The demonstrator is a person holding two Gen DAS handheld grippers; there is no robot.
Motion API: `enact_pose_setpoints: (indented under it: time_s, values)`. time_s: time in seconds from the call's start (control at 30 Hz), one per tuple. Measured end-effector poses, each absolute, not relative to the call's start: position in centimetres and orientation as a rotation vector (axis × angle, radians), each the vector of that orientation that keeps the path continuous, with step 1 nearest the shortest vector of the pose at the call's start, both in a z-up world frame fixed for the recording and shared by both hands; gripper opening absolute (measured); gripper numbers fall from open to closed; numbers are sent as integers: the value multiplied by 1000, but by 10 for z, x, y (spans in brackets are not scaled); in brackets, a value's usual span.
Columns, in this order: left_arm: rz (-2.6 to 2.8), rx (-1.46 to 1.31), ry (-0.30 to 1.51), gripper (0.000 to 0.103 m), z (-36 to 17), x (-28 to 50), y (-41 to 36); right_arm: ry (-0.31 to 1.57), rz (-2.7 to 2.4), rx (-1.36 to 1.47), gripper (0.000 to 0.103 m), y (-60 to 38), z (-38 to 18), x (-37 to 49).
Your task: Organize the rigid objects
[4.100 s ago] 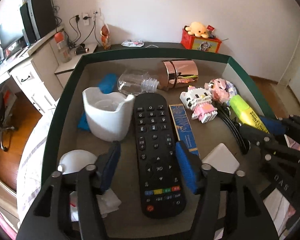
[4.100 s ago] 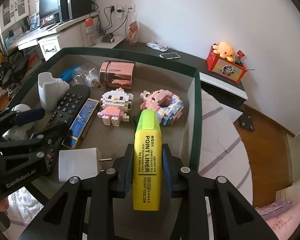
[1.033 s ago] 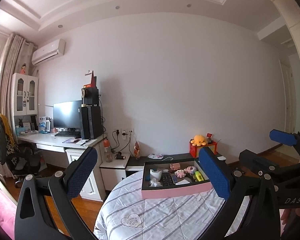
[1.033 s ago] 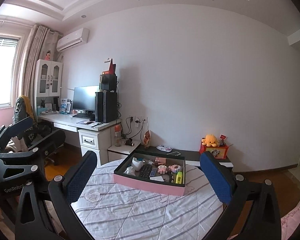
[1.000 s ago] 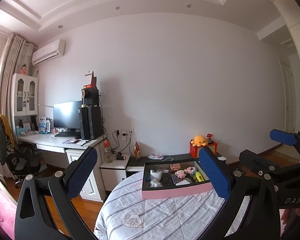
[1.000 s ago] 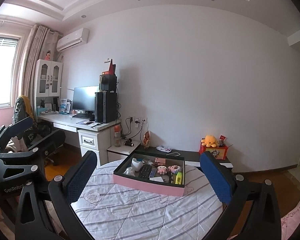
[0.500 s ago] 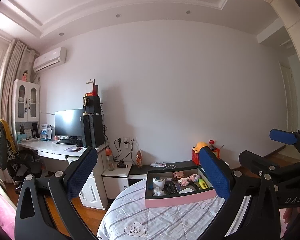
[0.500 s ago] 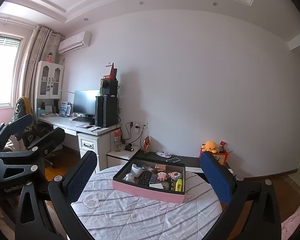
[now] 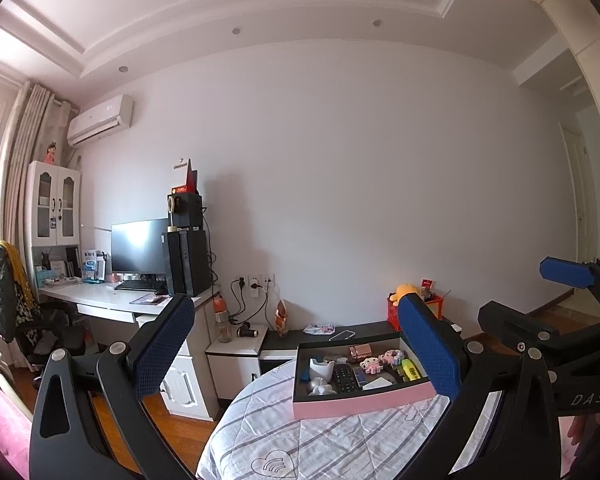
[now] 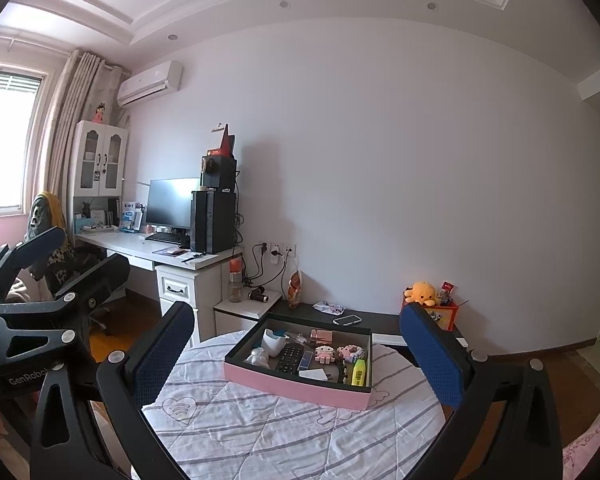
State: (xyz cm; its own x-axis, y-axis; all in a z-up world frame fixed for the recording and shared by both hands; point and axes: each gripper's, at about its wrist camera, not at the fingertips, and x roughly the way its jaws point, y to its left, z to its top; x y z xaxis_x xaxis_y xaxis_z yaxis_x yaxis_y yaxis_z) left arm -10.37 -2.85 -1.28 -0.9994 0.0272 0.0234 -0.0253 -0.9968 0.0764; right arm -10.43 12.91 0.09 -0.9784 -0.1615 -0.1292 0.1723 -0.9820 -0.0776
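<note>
Left wrist view first: the left tool (image 9: 296,346) is seen spread wide with nothing between its pads, and same story for the right tool (image 10: 296,350) in the right wrist view; compared with a few seconds back, when the yellow highlighter (image 10: 359,372) was clamped by the right tool and the remote (image 10: 290,357) was straddled by the left one, both tools are now pulled well away from the pink box (image 10: 300,388), and the view has tipped up a bit more in the last half second; so the sorting is judged basically done, with everything left lying inside the box on the bed (image 10: 280,432).

Counted in the box: one remote, one highlighter at the right end, two brick figures (image 10: 325,354), one white cup (image 10: 273,342), one rose-gold case (image 10: 321,336), one blue box (image 10: 306,359), one white block (image 10: 315,374); smaller bits are too tiny to be told apart.
</note>
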Motion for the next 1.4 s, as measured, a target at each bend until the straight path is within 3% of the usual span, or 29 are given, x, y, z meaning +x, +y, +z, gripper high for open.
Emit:
enact_pose_setpoints:
  time_s: [1.4]
  values:
    - [3137,29,155,103,-17,-104,-34,126,-2958,231,103,122,-4,-105]
